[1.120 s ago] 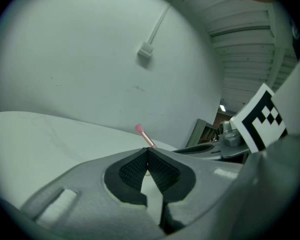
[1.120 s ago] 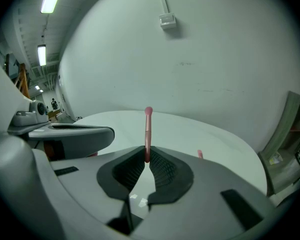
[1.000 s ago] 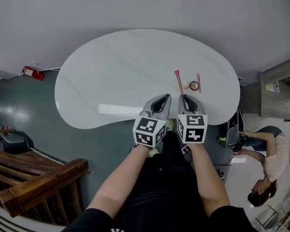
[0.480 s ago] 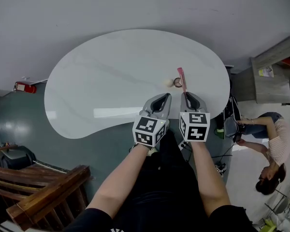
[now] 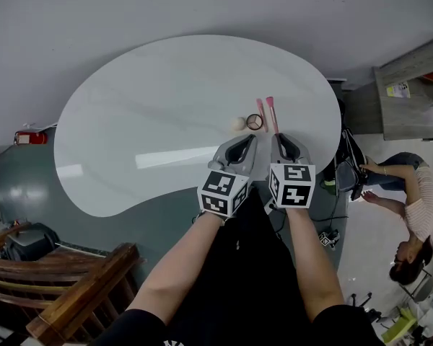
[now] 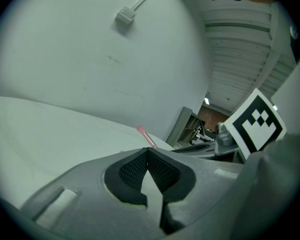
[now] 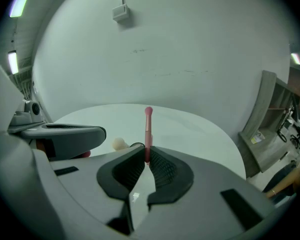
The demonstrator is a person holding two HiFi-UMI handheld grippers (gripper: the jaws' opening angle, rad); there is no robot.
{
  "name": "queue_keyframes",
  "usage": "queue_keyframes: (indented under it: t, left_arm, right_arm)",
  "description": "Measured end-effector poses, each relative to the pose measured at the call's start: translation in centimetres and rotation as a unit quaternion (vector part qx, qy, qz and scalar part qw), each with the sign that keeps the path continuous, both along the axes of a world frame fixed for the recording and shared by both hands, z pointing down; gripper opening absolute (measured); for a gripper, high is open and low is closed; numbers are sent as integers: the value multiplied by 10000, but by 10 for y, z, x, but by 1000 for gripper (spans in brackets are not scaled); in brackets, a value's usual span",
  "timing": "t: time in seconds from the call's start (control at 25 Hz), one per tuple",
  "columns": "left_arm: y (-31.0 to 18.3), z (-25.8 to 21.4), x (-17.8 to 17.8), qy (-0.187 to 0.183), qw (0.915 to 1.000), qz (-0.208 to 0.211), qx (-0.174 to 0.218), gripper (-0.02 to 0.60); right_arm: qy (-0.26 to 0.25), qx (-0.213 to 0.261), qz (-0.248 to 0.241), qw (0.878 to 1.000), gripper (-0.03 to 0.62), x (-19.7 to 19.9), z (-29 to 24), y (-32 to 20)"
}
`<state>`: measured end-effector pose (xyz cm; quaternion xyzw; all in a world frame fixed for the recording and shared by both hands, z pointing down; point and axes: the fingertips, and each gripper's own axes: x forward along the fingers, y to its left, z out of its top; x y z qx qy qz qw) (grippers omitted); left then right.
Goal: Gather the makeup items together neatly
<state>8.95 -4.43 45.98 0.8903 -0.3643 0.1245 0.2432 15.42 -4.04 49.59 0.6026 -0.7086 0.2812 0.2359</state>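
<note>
At right side of white table [image 5: 144,114], near edge closest to you: your right gripper [image 7: 146,153] pinches pink makeup brush [image 7: 148,126] by its near end, brush pointing away across tabletop. Your left gripper [image 6: 149,151] close alongside, jaws pressed together, nothing between them. Just ahead on table, left of held brush: second pink stick [image 5: 260,114], small dark ring-shaped item [image 5: 254,122], cream round puff [image 5: 237,123], clustered close together.

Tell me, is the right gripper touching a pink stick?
Touching. The right gripper view shows the right gripper with its jaws closed on the near end of the pink stick, which pokes straight out between them.
</note>
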Motion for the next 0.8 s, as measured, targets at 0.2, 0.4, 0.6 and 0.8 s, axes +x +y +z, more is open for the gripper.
queue_keyframes:
  t: [0.2,0.4,0.6,0.8]
  left_arm:
    - [-7,18,9,-24,9998,66,-194,8]
    - [-8,34,15,-106,9993,164,-324,8]
    - [-8,49,19,-168,9987,210,-440,8]
    - [-7,57,21,-229,9983,242,-488,8]
  right_arm:
    - [-72,-187,-2,9998,40,5,22,-10]
    - [-114,-361,11,9993,40,8,43,-19]
    - [-134,-528,-59,9985,40,10,62,-24]
    - [-164,-637,-134,9977,40,8,73,-28]
